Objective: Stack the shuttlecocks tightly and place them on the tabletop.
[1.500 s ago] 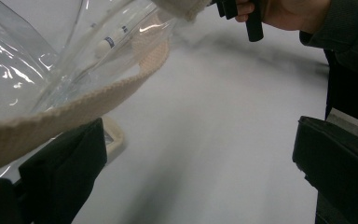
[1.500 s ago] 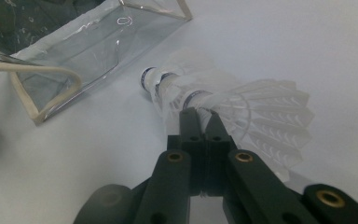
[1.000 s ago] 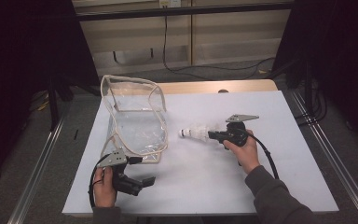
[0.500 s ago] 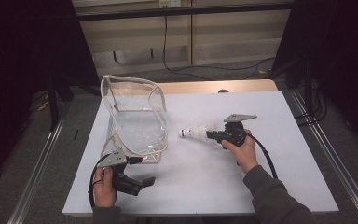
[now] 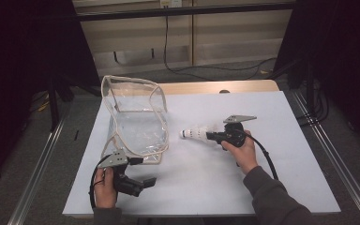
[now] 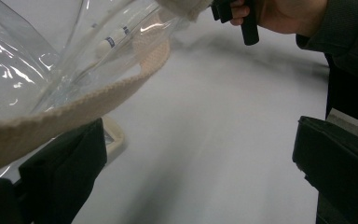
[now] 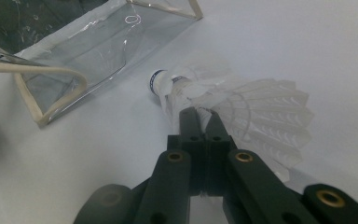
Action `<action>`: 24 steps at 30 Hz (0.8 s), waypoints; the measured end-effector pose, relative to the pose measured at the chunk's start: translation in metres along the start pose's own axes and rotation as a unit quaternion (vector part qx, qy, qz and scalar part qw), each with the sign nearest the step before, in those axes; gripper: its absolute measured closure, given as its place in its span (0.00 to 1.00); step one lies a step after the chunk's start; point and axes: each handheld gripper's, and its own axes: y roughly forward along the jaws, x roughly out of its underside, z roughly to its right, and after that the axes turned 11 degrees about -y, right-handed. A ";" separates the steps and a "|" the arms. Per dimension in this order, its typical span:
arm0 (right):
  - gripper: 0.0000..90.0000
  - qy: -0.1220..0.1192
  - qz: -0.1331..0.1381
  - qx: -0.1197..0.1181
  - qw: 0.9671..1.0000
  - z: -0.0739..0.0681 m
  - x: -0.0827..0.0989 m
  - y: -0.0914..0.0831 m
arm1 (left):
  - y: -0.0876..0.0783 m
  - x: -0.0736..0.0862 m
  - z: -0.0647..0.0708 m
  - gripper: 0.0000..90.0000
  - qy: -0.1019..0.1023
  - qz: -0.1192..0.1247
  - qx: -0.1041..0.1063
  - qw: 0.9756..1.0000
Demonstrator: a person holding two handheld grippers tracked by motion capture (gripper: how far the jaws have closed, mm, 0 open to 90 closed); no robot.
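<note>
Shuttlecock (image 7: 223,100) pinched in right gripper (image 7: 200,119) jaws, beside clear bag (image 5: 136,122), left gripper (image 6: 200,154) jaws wide, empty

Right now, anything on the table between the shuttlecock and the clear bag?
Nothing. In the high view, bare white table separates the shuttlecock from the clear bag; the right gripper view shows the same gap.

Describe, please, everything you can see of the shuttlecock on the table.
The shuttlecock is white, with a skirt of overlapping feathers that looks translucent and a rounded white head ringed by a dark band. It lies on its side on the white table, head pointing toward the clear bag and apart from it. The right hand-held gripper is shut on the feathers near the head.
</note>
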 end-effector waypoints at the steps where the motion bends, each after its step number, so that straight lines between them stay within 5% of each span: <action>1: 0.99 0.001 -0.001 0.000 1.000 0.000 0.000 0.000 | 0.000 0.000 0.000 0.03 0.000 0.000 0.000 1.000; 24: 0.99 0.009 0.012 -0.011 1.000 0.000 0.000 0.002 | 0.000 0.000 0.000 0.03 0.000 0.000 -0.001 1.000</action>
